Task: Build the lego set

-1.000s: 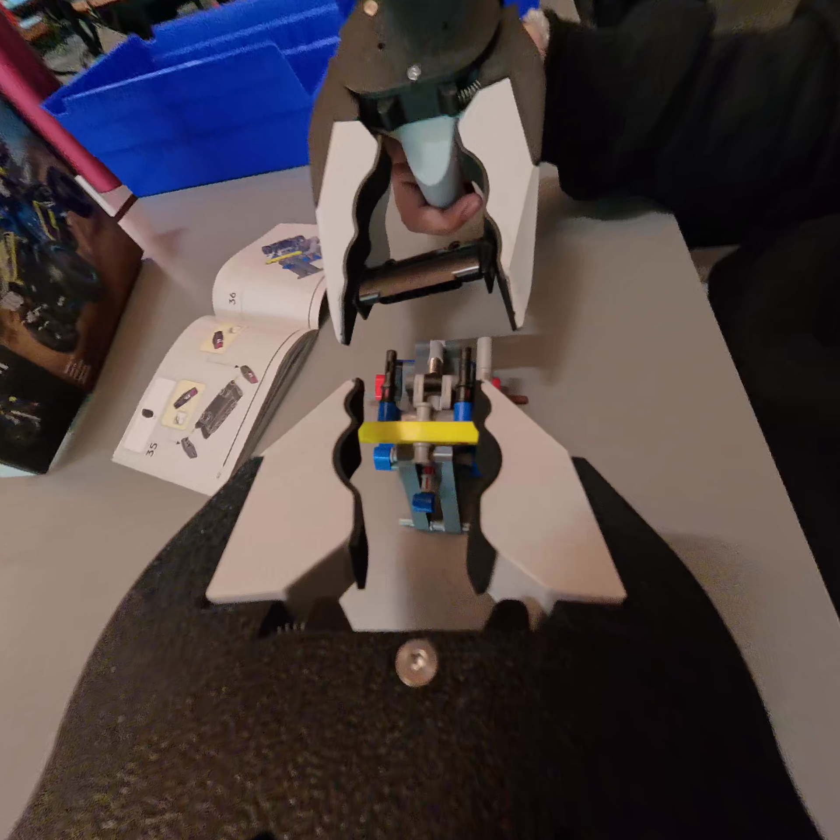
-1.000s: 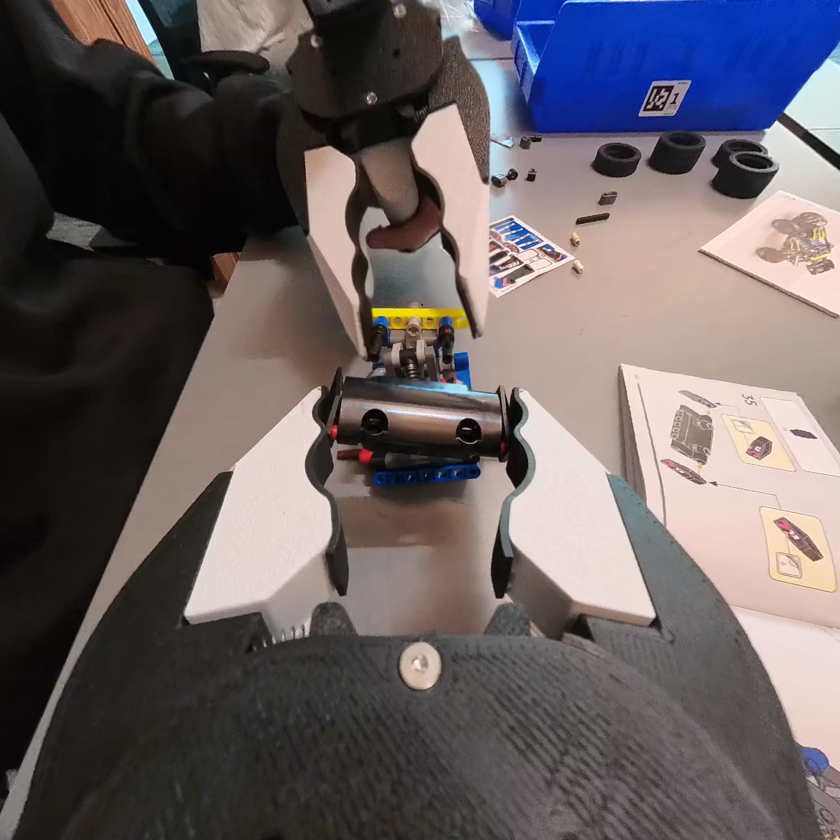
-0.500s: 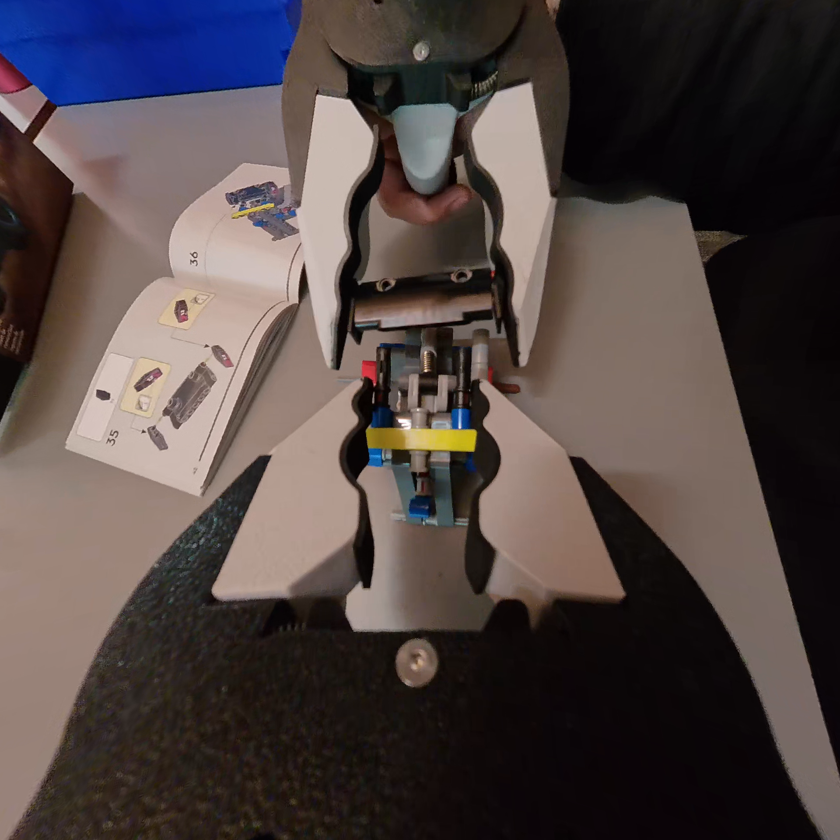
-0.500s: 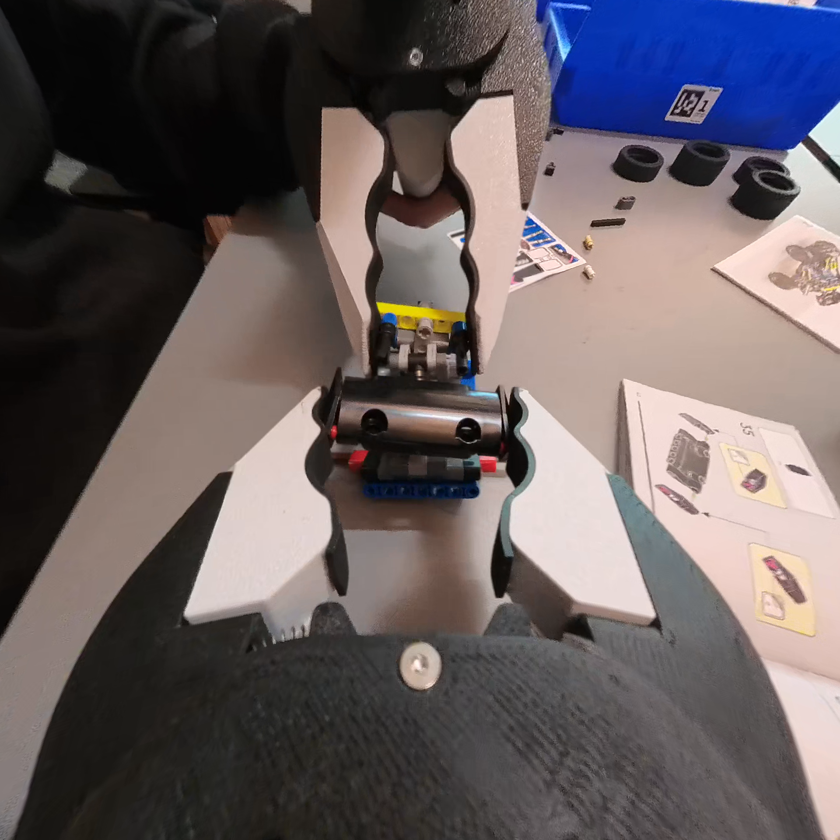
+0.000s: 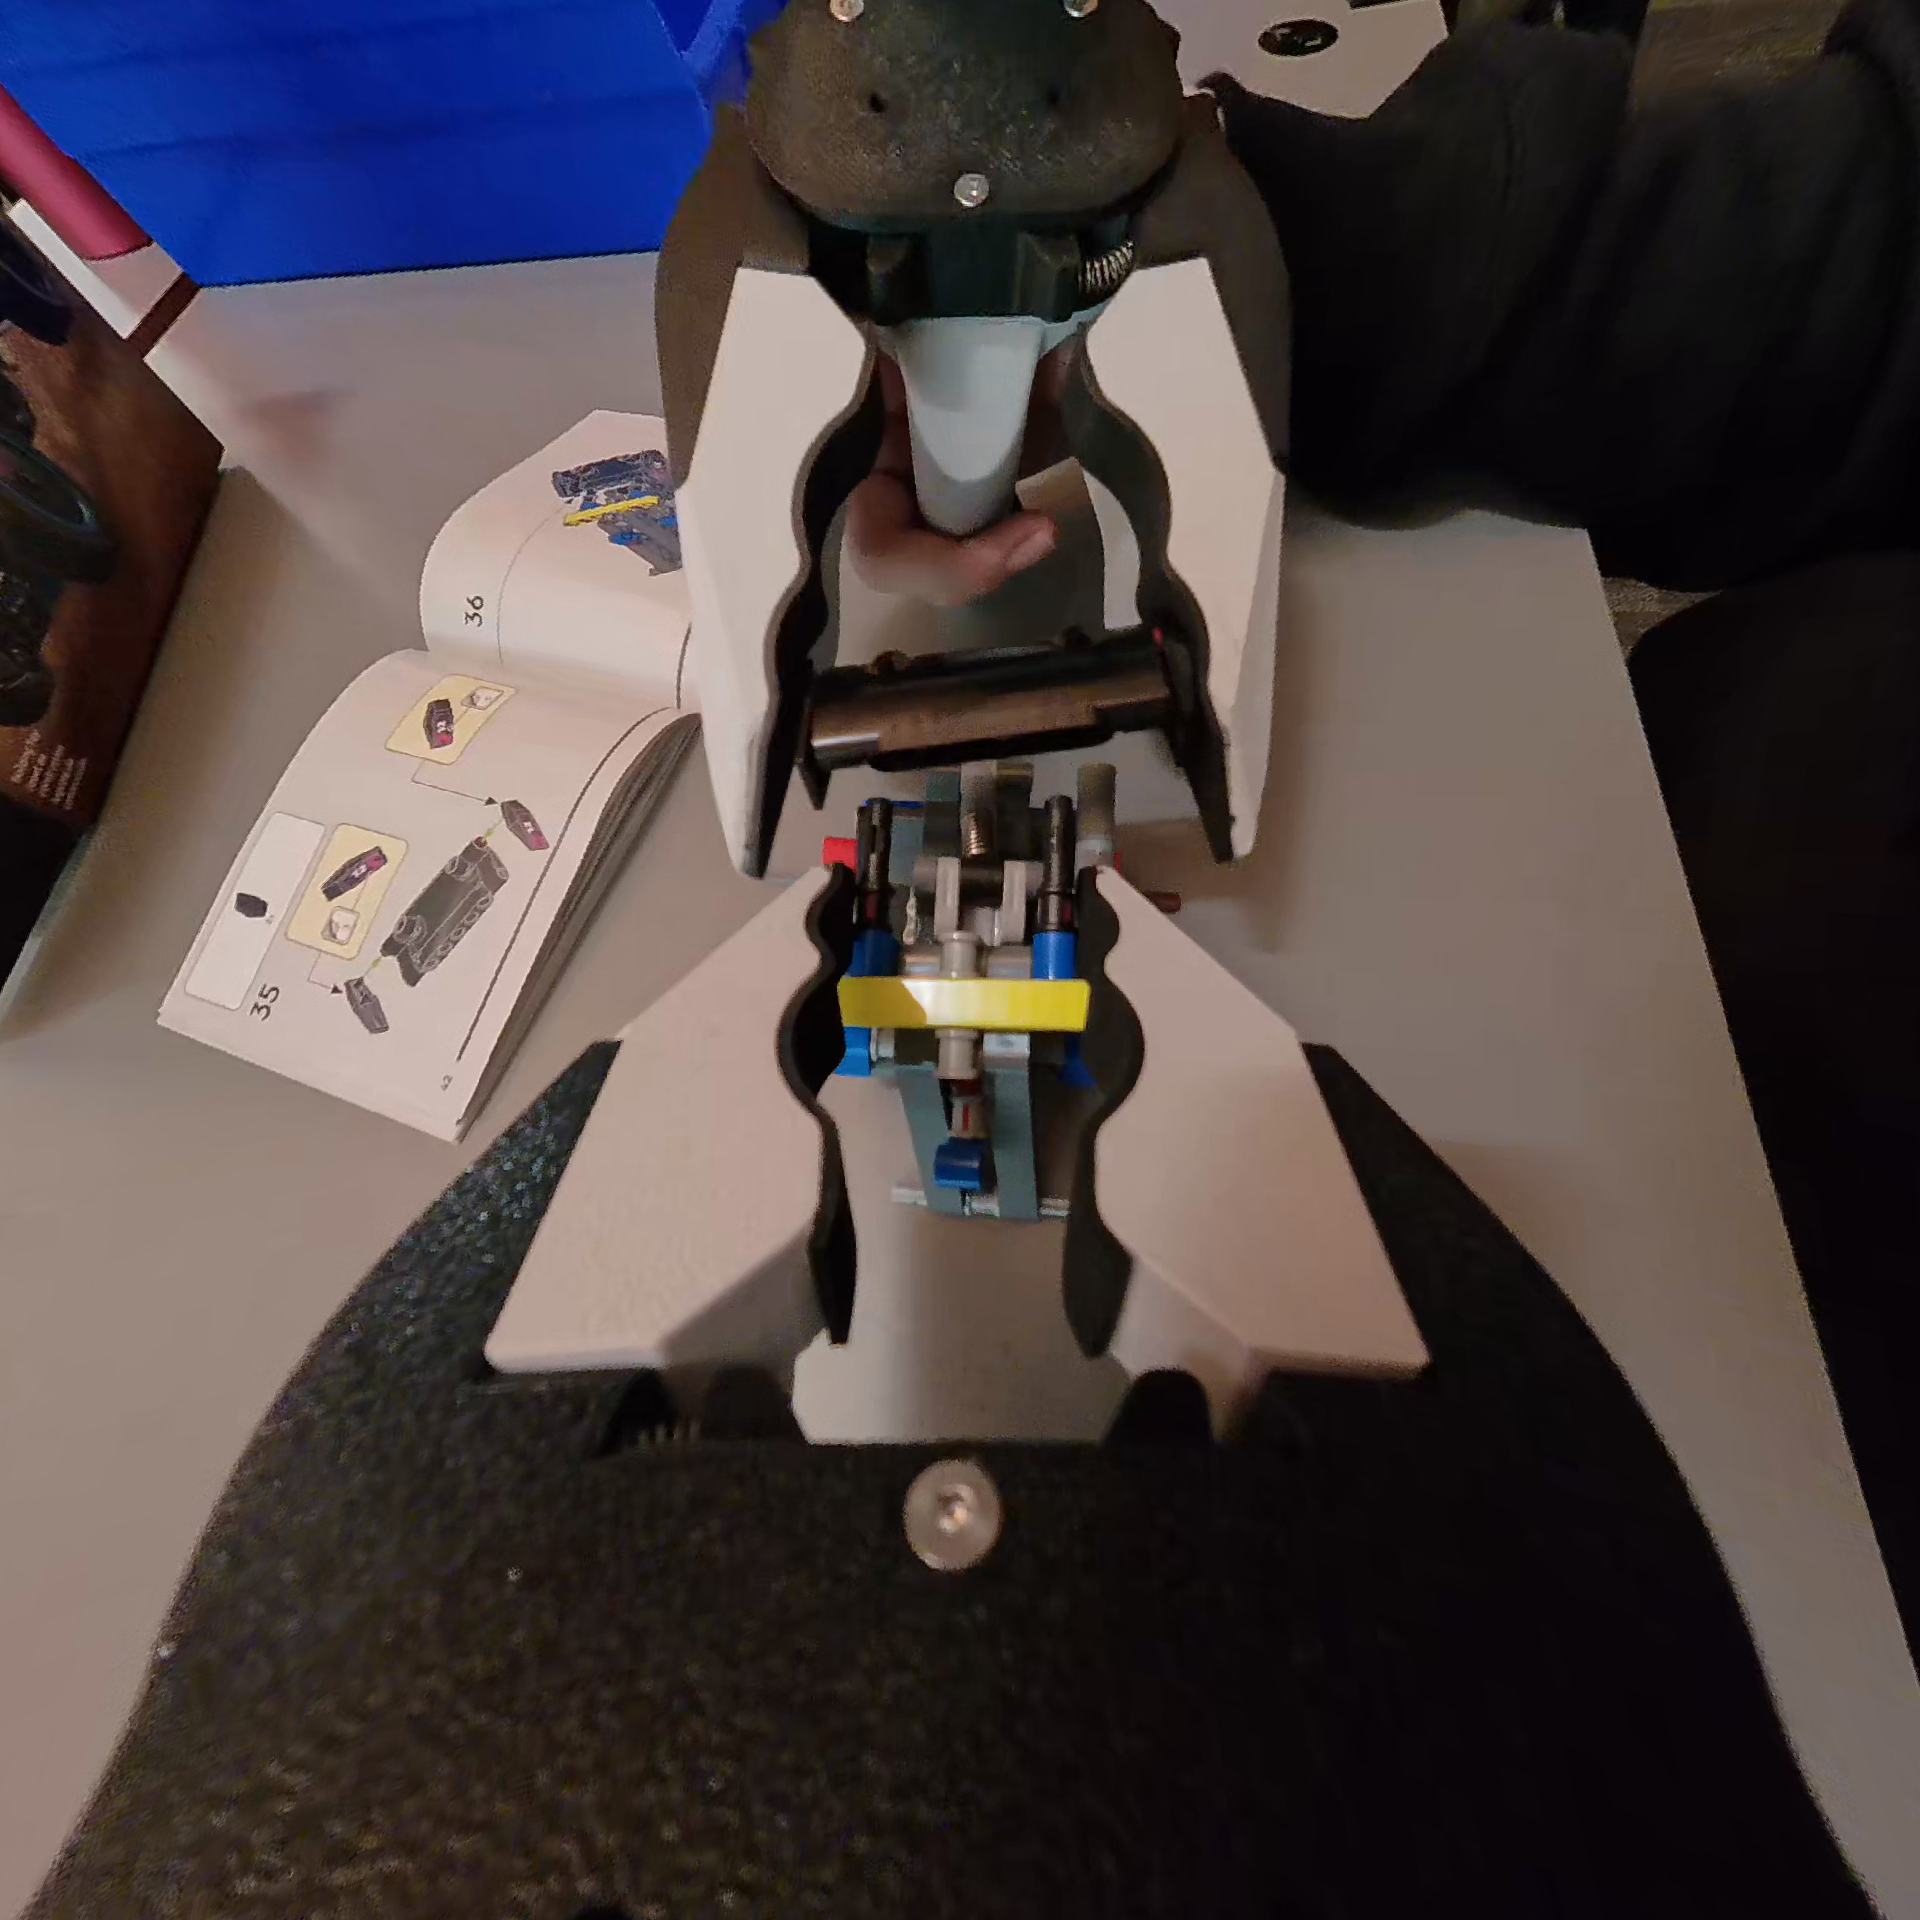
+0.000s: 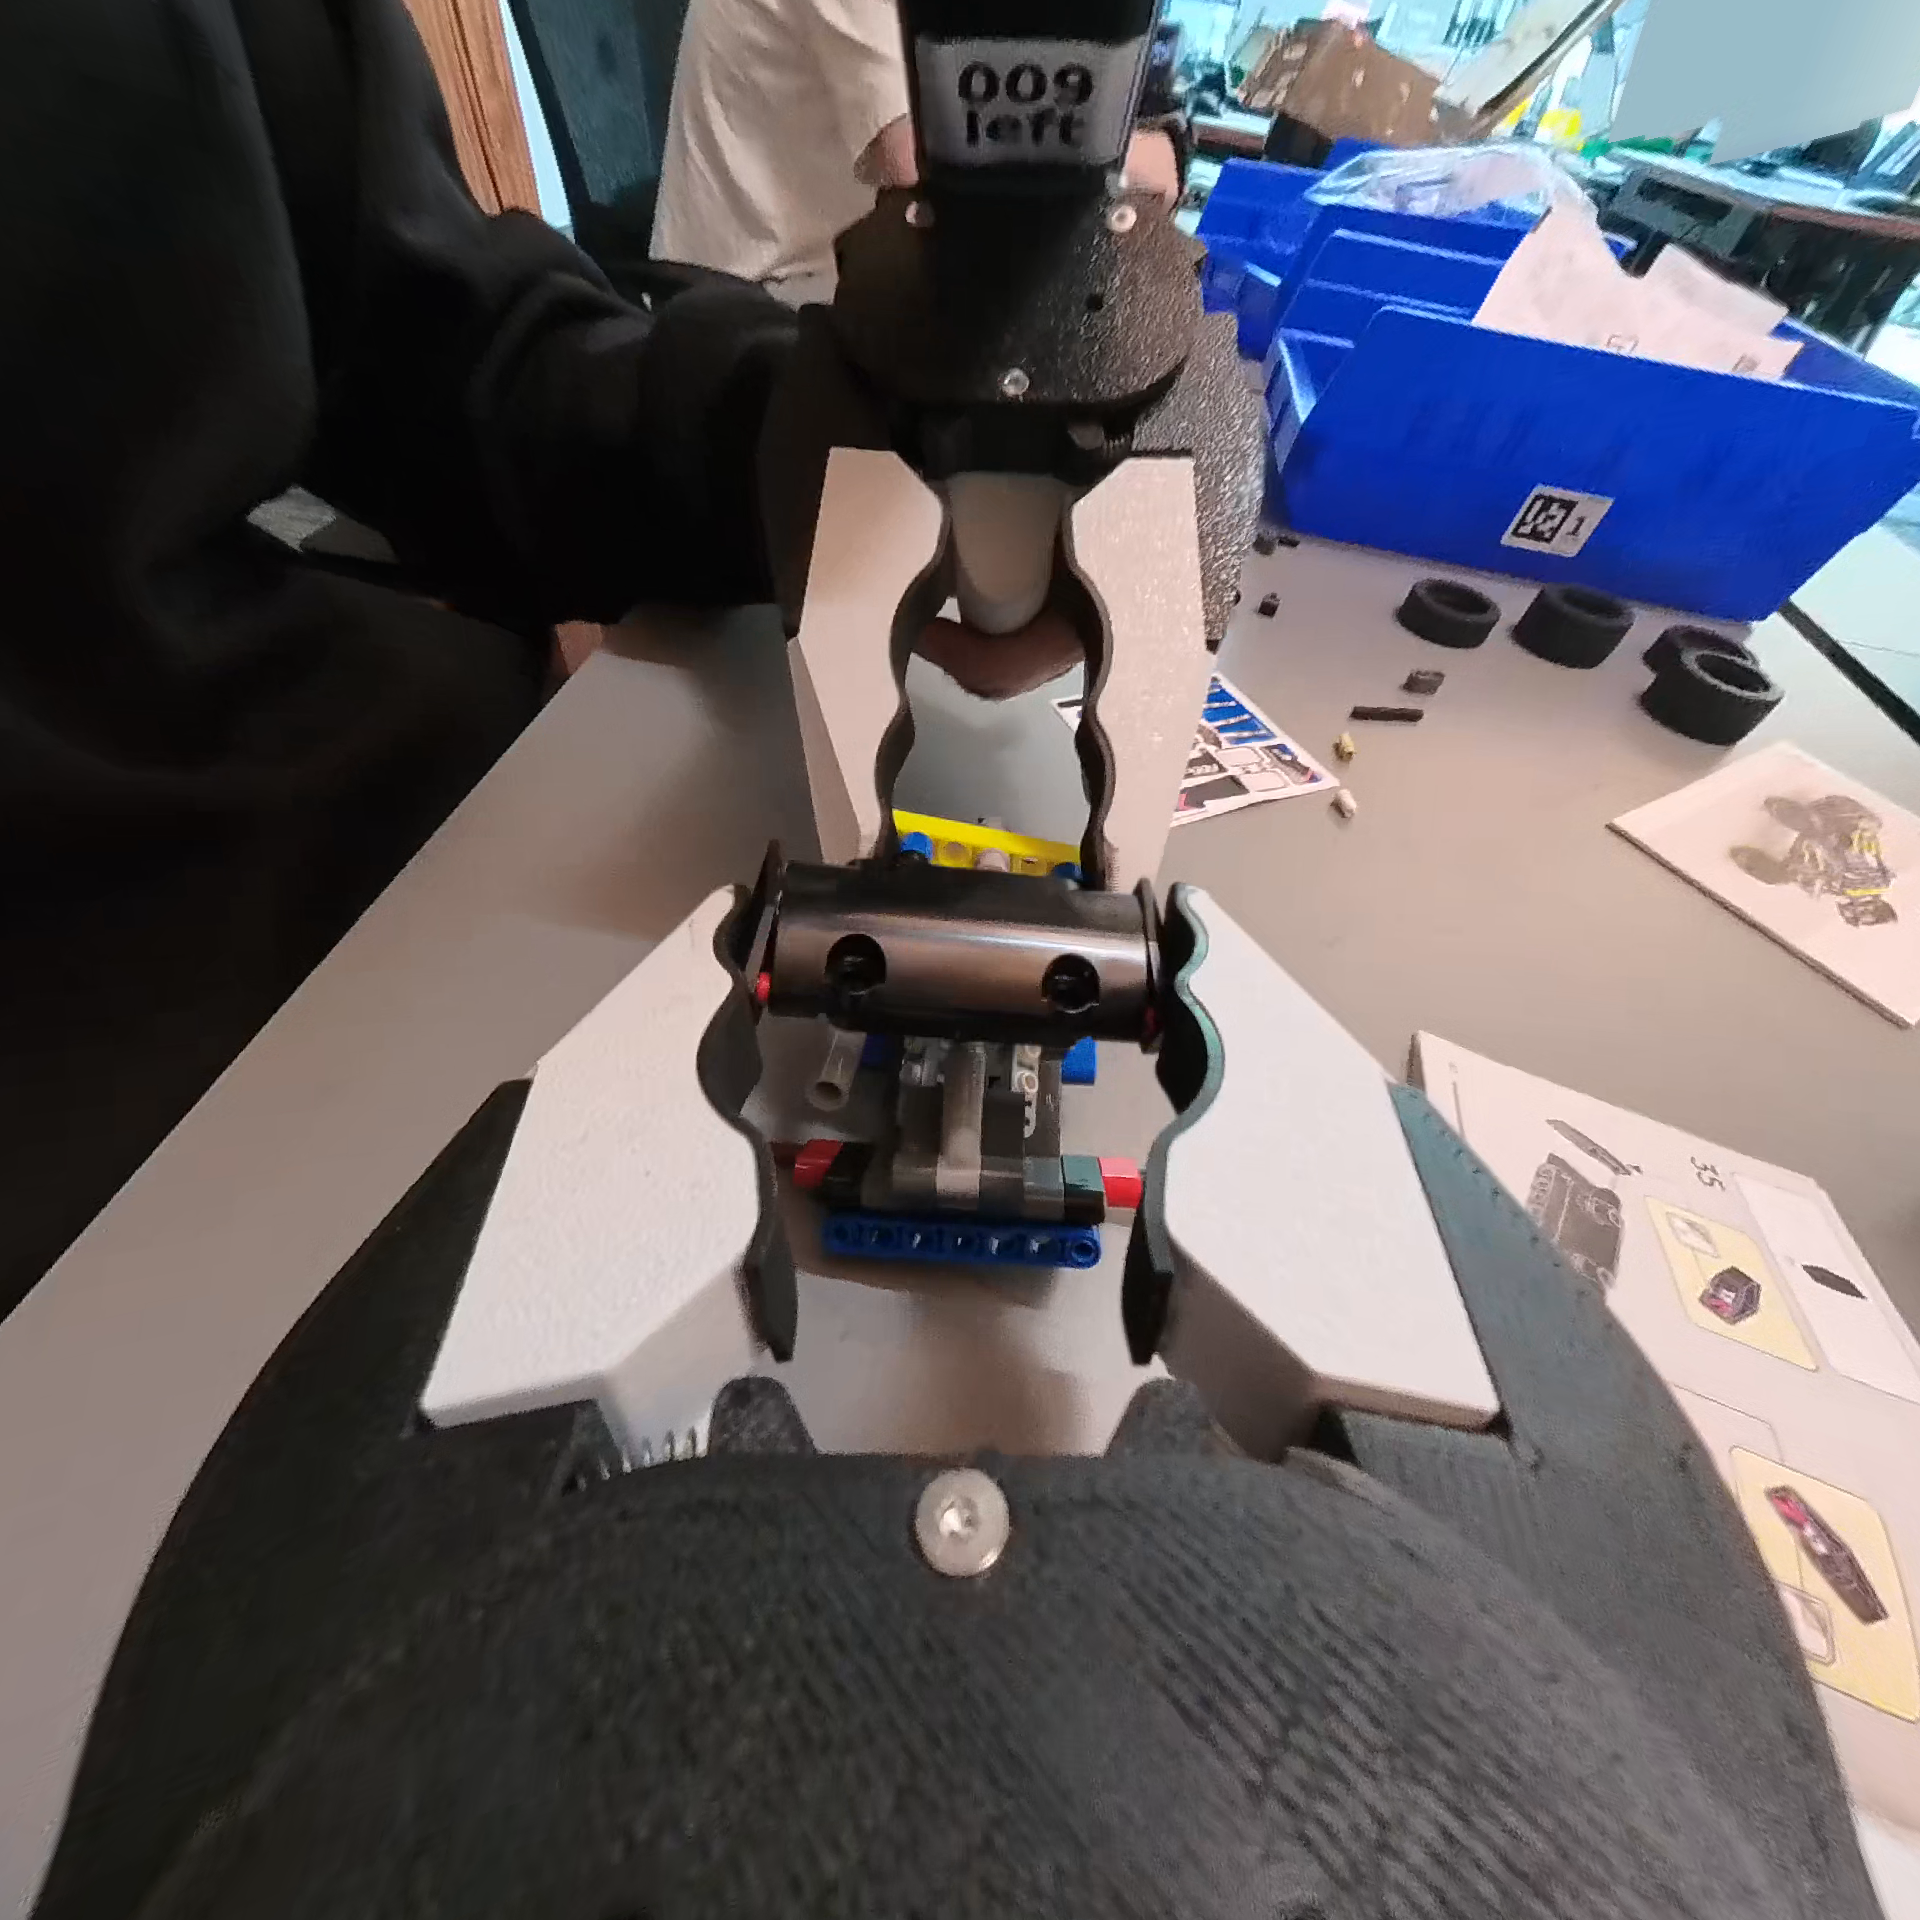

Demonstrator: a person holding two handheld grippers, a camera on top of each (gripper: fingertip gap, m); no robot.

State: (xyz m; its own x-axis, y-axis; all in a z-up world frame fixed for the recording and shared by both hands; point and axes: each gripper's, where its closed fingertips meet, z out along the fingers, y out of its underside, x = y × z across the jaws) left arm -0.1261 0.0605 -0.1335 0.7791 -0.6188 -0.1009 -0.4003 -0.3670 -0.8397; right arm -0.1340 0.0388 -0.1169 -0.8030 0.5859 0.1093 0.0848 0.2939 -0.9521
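Observation:
My left gripper (image 5: 966, 894) is shut on a small brick chassis (image 5: 966, 1049) with a yellow beam (image 5: 961, 1003) across it, standing on the grey table (image 5: 1455, 1039). Its pads press on the chassis sides. My right gripper (image 6: 961, 935) is shut on a black rounded brick piece (image 6: 956, 956), held crosswise by its ends just above the far end of the chassis (image 6: 966, 1164). In the left wrist view the right gripper (image 5: 987, 821) and the black piece (image 5: 987, 707) hang right over the chassis. In the right wrist view the left gripper (image 6: 992, 847) stands behind the black piece.
An open instruction booklet (image 5: 416, 862) lies left of the chassis; it also shows in the right wrist view (image 6: 1714, 1247). Blue bins (image 6: 1558, 468), black tyres (image 6: 1569, 623), a sticker sheet (image 6: 1247, 758), small loose parts (image 6: 1382, 714) and a printed sheet (image 6: 1818, 883) lie beyond. A box (image 5: 83, 520) stands far left. Less than 4 cm separates the two grippers' tips.
My left gripper closed a little onto the chassis. My right gripper brought the black piece in over the chassis's far end, and the chassis now shows lower in the right wrist view.

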